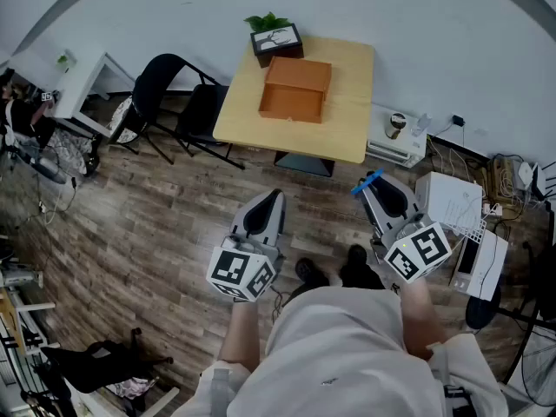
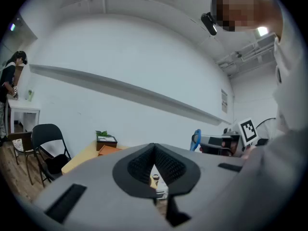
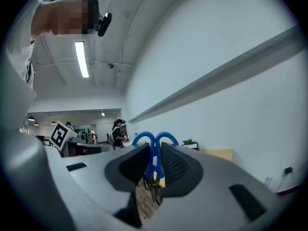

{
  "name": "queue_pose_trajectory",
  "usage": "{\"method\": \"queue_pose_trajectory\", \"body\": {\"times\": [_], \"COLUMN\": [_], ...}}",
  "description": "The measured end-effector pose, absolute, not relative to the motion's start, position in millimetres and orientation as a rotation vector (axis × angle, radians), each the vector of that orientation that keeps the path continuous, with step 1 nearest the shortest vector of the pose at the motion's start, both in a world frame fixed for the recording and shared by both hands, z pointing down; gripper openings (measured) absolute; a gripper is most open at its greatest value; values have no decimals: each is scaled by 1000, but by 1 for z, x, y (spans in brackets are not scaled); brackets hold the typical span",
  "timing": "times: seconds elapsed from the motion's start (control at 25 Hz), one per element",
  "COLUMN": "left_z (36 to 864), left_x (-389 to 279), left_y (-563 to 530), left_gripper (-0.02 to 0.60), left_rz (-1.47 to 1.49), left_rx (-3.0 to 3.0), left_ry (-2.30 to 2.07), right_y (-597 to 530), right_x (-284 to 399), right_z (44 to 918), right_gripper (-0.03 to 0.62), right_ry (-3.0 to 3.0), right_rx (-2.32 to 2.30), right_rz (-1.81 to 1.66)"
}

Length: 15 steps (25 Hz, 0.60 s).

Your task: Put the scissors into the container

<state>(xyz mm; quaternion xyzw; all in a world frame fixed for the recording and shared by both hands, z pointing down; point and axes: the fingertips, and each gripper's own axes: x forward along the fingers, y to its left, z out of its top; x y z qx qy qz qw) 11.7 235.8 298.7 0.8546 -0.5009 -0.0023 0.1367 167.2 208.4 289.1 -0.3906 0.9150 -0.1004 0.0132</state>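
Observation:
Blue-handled scissors [image 3: 154, 150] stand upright between the jaws of my right gripper [image 3: 153, 172], which is shut on them; in the head view their blue handles [image 1: 367, 182] stick out ahead of that gripper [image 1: 382, 196]. My left gripper [image 1: 263, 213] hangs beside it over the floor, shut with nothing in it, its jaws [image 2: 155, 177] pressed together. The orange open container [image 1: 295, 89] sits on the light wooden table [image 1: 347, 120] ahead, well away from both grippers. In the left gripper view the container [image 2: 109, 149] shows small and far off.
A potted plant in a dark box [image 1: 276, 38] stands behind the container. Black folding chairs [image 1: 165, 94] sit left of the table. A white box [image 1: 452, 202] and cables lie at the right, by the wall. A person stands at a white desk [image 2: 21, 107] far left.

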Motion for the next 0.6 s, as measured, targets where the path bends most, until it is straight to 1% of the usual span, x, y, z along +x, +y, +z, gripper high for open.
{"method": "queue_pose_trajectory", "body": {"times": [0.36,0.6], "left_z": [300,305], "left_x": [1,-7], "left_y": [262,273], "left_gripper": [6,6], "left_rz": [-25,-35], "left_rx": [2474,2456], "left_ry": [-1428,-1442], "right_y": [242,249], "right_x": [141,137], "right_z": [296,289], "right_gripper": [75,78], "right_ry": [2909,2849], "right_rx": [-1199,-1147], "right_rz": [-259,-320]}}
